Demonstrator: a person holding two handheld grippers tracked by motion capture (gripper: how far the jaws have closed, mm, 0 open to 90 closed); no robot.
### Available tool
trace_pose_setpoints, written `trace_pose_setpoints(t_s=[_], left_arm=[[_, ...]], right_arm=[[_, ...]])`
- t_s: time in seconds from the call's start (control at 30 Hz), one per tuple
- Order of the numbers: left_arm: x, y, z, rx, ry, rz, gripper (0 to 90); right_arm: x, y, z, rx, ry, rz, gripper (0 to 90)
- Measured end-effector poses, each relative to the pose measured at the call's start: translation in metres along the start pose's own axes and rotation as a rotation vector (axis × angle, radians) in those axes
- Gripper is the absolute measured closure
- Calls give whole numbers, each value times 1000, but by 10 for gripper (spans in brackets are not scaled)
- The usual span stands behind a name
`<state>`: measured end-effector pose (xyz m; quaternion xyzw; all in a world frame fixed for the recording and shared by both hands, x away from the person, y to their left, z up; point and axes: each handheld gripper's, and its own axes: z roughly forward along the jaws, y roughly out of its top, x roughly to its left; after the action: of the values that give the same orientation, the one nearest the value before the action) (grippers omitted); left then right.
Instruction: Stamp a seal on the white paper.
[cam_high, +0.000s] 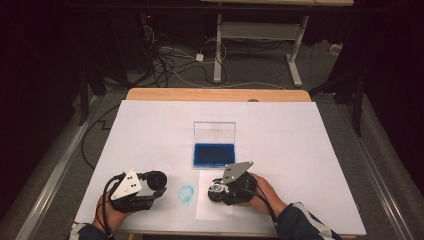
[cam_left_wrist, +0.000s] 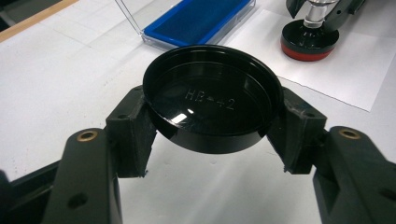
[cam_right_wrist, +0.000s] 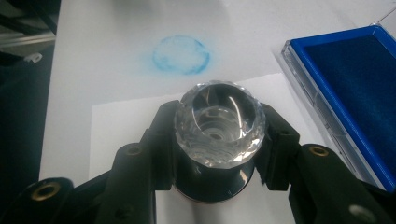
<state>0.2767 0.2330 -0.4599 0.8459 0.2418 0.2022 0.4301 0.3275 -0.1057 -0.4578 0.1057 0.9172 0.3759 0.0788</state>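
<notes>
Right claw (cam_right_wrist: 215, 154) is clamped on the stamp (cam_right_wrist: 218, 126) by its faceted clear knob, base down on the white paper sheet (cam_high: 215, 207), ready to print. Left claw (cam_left_wrist: 212, 140) grips the stamp's black cap (cam_left_wrist: 212, 109), parked aside at nine o'clock. The ink pad (cam_high: 214, 154) waits open at twelve o'clock. The stamp's face is hidden; the blue smudge (cam_high: 186, 194) reads as no clear design.

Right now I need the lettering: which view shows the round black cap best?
The left gripper view: the round black cap sits close between the jaws, lettering legible. The high view shows it small; the right gripper view adds nothing.
</notes>
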Motion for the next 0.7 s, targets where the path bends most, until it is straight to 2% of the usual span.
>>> trace_pose_setpoints(t_s=[0.07,0.33,0.53,0.7], left_arm=[[0,0,-1,-6,2,-3,364],[0,0,-1,-5,1,-3,363],[-1,1,1,-2,-1,0,363],[-1,0,1,-3,-3,-2,363]], right_arm=[[-3,-1,-2,-11,8,17,566],[0,12,-28,-116,-24,-8,566],[-1,12,-33,-113,-43,-18,566],[0,16,-42,-137,-57,-22,566]])
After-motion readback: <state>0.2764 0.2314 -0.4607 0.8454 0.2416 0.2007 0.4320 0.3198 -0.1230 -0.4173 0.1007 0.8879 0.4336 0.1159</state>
